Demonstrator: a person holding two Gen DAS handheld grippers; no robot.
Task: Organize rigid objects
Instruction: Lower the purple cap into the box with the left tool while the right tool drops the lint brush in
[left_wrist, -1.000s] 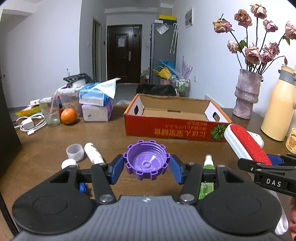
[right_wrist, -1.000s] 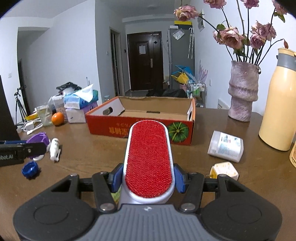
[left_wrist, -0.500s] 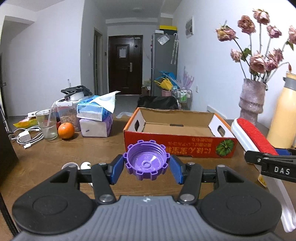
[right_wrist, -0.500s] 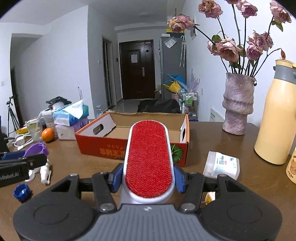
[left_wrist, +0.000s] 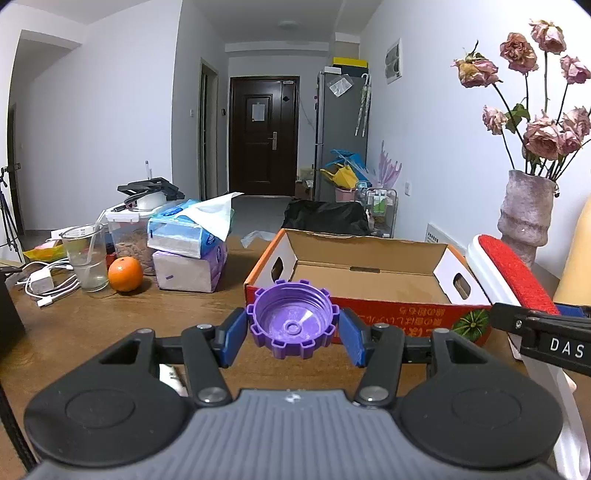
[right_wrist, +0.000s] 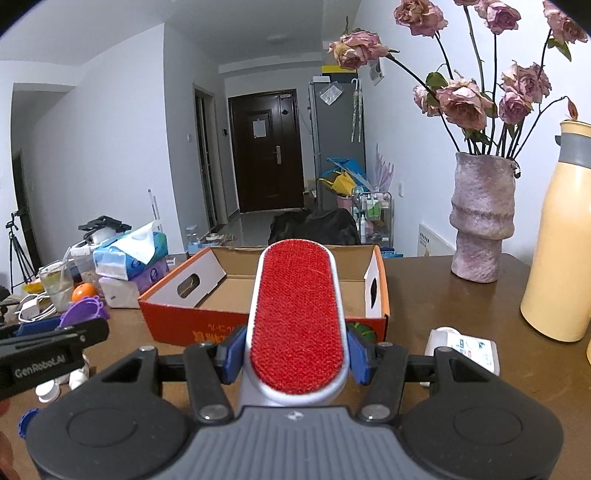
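Two tongs are in play, each partly closed on one thing. The left tongs (left_wrist: 293, 334) clamp a purple notched bottle cap (left_wrist: 293, 319) between their blue pads (left_wrist: 233, 341), hollow side up, raised above the desk (left_wrist: 110, 321) just in front of the box's near wall. The right tongs (right_wrist: 295, 349) grip a red-faced lint brush (right_wrist: 296, 314) by its white body, red face up, its tip reaching over the near wall of the one open orange cardboard box (right_wrist: 192, 326), whose brown floor lies bare. On the desk I count one orange (left_wrist: 125, 274), one glass cup with a straw (left_wrist: 84, 260), two stacked tissue packs (left_wrist: 188, 245), one vase of dried roses (right_wrist: 482, 218), one cream flask (right_wrist: 561, 236) and one white bottle on its side (right_wrist: 461, 349) right of the brush. A small blue cap (right_wrist: 26, 421) and some white pieces (right_wrist: 62, 384) lie at the lower left. Bare desk stretches between the box and the vase.
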